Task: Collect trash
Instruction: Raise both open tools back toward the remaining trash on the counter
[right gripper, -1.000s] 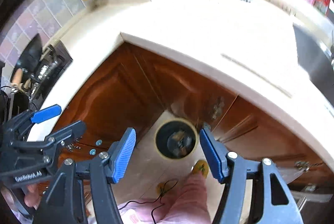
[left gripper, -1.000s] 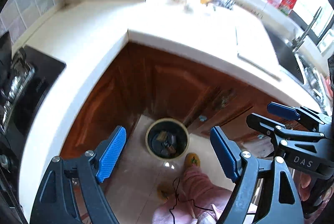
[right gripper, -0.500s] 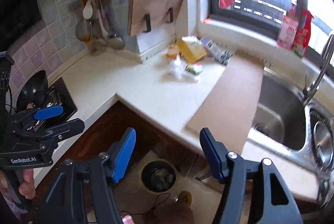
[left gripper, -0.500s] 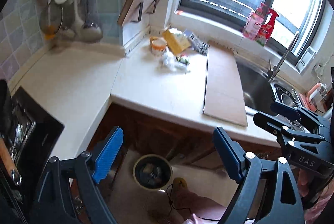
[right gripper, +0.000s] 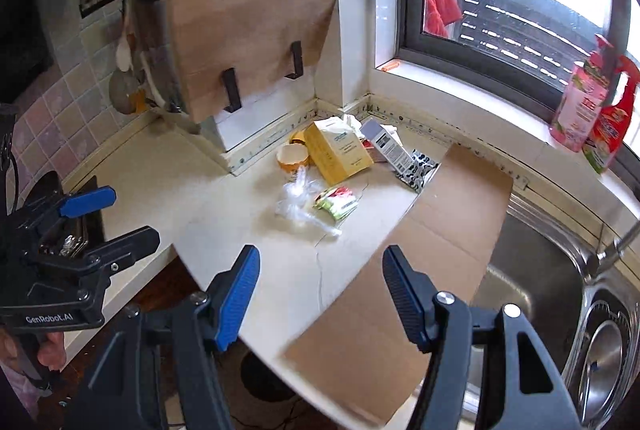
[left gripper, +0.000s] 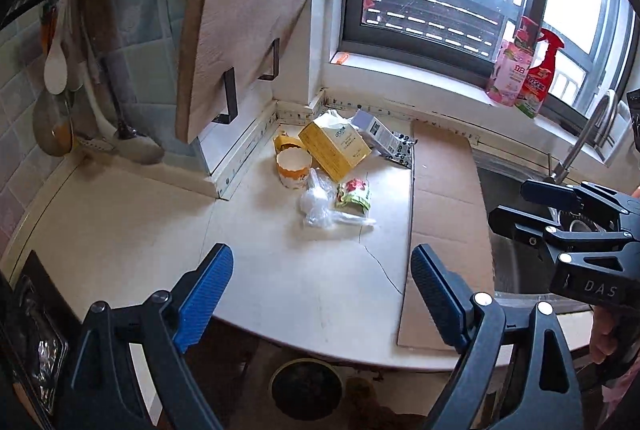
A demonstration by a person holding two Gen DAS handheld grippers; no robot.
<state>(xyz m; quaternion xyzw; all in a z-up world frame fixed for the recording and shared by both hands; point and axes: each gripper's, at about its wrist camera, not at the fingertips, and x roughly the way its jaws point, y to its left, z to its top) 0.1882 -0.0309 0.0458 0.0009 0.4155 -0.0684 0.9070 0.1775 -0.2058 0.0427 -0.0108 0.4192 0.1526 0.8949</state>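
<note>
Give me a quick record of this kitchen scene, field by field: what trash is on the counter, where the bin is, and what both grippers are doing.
trash pile: yellow box, paper cup, clear plastic bag, green snack packet, white carton
pile location: back corner of the counter
beside pile: flat cardboard sheet
bin: on the floor below the counter edge
left gripper: open, empty
right gripper: open, empty

Ahead of the tool, a wooden cutting board [left gripper: 240,41] hangs on two black hooks against the wall. Ladles and spoons [left gripper: 60,77] hang to the left of it. A flat cardboard sheet [right gripper: 420,250] lies on the white countertop [left gripper: 120,226], right of centre. Further right sits a steel sink [right gripper: 560,270]. Two bottles [left gripper: 524,69] stand on the window sill [right gripper: 480,109].
</note>
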